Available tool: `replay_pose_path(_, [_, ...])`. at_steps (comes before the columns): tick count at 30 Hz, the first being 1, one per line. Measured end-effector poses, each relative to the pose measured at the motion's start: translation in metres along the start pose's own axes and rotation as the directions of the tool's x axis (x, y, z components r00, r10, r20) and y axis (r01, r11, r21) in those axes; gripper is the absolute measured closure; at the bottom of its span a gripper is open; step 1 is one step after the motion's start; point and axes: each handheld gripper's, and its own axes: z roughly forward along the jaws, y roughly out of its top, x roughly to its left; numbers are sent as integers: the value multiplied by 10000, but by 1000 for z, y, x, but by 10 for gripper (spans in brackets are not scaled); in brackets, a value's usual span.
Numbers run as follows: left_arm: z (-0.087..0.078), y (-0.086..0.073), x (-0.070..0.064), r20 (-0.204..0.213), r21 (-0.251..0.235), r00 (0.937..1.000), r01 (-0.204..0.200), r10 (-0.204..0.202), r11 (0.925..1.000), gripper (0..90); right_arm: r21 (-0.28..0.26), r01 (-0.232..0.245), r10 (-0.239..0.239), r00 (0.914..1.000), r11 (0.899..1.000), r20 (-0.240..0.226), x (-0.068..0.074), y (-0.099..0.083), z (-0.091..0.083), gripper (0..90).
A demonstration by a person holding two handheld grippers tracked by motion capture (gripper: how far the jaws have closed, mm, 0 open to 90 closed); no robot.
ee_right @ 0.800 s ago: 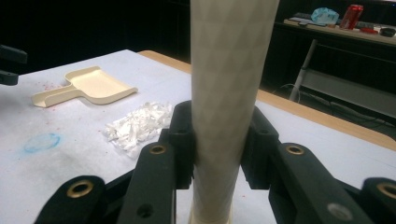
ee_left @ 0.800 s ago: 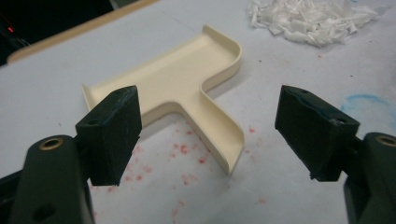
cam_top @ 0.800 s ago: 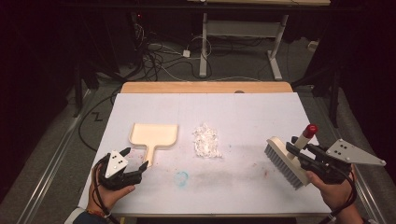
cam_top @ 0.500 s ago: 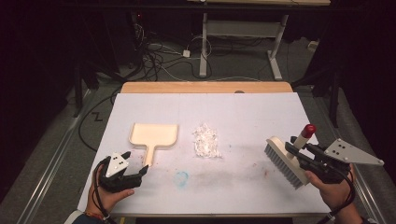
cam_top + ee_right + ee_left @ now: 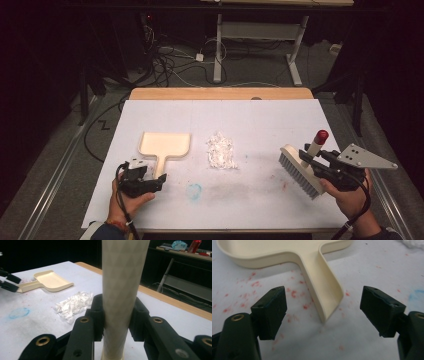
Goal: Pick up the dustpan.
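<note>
A cream dustpan (image 5: 164, 145) lies on the white table cover (image 5: 260, 120), handle toward me. My left gripper (image 5: 161, 177) is open at the handle's end; in the left gripper view the dustpan handle (image 5: 322, 292) lies between the two spread jaws without touching them. A pile of white scraps (image 5: 221, 152) sits at the middle of the table, seen again as the scrap pile (image 5: 73, 303). My right gripper (image 5: 306, 156) is shut on the handle of a cream brush (image 5: 297, 170) with a red cap. The brush handle (image 5: 122, 290) stands clamped between the jaws.
A blue smudge (image 5: 193, 190) and red specks mark the cover near the front. A wooden table edge (image 5: 220, 93) runs along the far side. Cables and desk legs (image 5: 218, 45) lie on the floor beyond.
My left gripper has moved right and forward, bringing its open jaws around the end of the dustpan handle. The right gripper and brush have barely moved.
</note>
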Motion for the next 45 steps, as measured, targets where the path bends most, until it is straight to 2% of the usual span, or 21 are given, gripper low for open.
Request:
replay_pose_path(2, [12, 8, 1, -203, 228, 9997, 166, -161, 9996, 233, 23, -60, 59, 10000, 10000, 31, 0, -1, 0, 702])
replay_pose_path(3, [16, 11, 2, -284, 79, 9994, 197, -195, 9998, 237, 48, -70, 70, 10000, 10000, 22, 0, -1, 0, 702])
replay_pose_path(6, [25, 20, 1, -715, 75, 9974, -119, 124, 9999, 275, 67, -84, 84, 10000, 9999, 10, -1, -2, 0, 702])
replay_pose_path(7, [28, 22, 2, -680, 33, 9970, -364, 365, 9993, 275, 65, -115, 115, 9999, 9999, -6, -1, -2, 0, 702])
replay_pose_path(10, [30, 25, 6, -541, 0, 9980, -333, 332, 9994, 346, 81, -149, 149, 9999, 9999, -49, -1, -2, 1, 702])
replay_pose_path(11, [31, 28, 9, -382, -21, 9979, -527, 526, 9986, 390, 115, -150, 151, 9998, 9998, -91, -1, -3, 1, 702])
replay_pose_path(17, [34, 36, 17, -249, 84, 9975, -661, 663, 9978, 629, 59, -202, 202, 9998, 9998, -13, 0, -4, 3, 701])
replay_pose_path(24, [35, 42, 21, -66, 202, 9958, -909, 910, 9957, 634, 92, -191, 191, 9998, 9998, 0, 1, -4, 4, 702])
replay_pose_path(28, [24, 44, 25, -53, 313, 9924, -1227, 1230, 9919, 636, 174, -215, 212, 9996, 9996, 186, 0, -4, 2, 702])
replay_pose_path(30, [14, 46, 23, -44, 564, 9822, -1871, 1876, 9807, 636, 208, -236, 232, 9995, 9995, 191, -1, -4, 2, 702])
replay_pose_path(32, [10, 46, 21, -31, 611, 9790, -2031, 2037, 9772, 636, 173, -262, 259, 9995, 9995, 204, -2, -5, 2, 702])
replay_pose_path(33, [1, 45, 17, 156, 755, 9698, -2440, 2435, 9668, 636, 191, -390, 386, 9990, 9991, 225, -4, -5, 3, 702])
replay_pose_path(34, [1, 45, 17, 156, 755, 9698, -2440, 2435, 9668, 636, 161, -423, 419, 9988, 9990, 246, -4, -6, 3, 702])
replay_pose_path(36, [-9, 41, 10, 460, 1049, 9543, -2986, 2953, 9486, 636, 204, -407, 401, 9988, 9990, 281, -5, -6, 3, 702])
replay_pose_path(38, [-15, 36, 6, 609, 1168, 9462, -3230, 3178, 9392, 636, 178, -387, 382, 9988, 9991, 294, -5, -6, 3, 702])
replay_pose_path(39, [-15, 36, 6, 609, 1168, 9462, -3230, 3178, 9392, 636, 191, -356, 350, 9989, 9992, 313, -5, -6, 3, 703])
replay_pose_path(40, [-20, 33, 3, 714, 1195, 9391, -3426, 3361, 9319, 636, 191, -345, 338, 9988, 9992, 344, -5, -6, 3, 702])
replay_pose_path(42, [-27, 30, 0, 794, 1192, 9319, -3613, 3538, 9248, 636, 95, -355, 351, 9988, 9993, 352, -5, -6, 2, 702])
replay_pose_path(43, [-27, 30, 0, 794, 1192, 9319, -3613, 3538, 9248, 636, -14, -431, 431, 9983, 9991, 391, -5, -7, 2, 702])
replay_pose_path(44, [-31, 27, -5, 898, 1254, 9214, -3872, 3782, 9134, 636, -77, -484, 487, 9982, 9988, 362, -6, -7, 1, 702])
replay_pose_path(45, [-33, 26, -8, 964, 1268, 9159, -3995, 3896, 9079, 636, -103, -474, 477, 9985, 9988, 281, -6, -7, 2, 703])
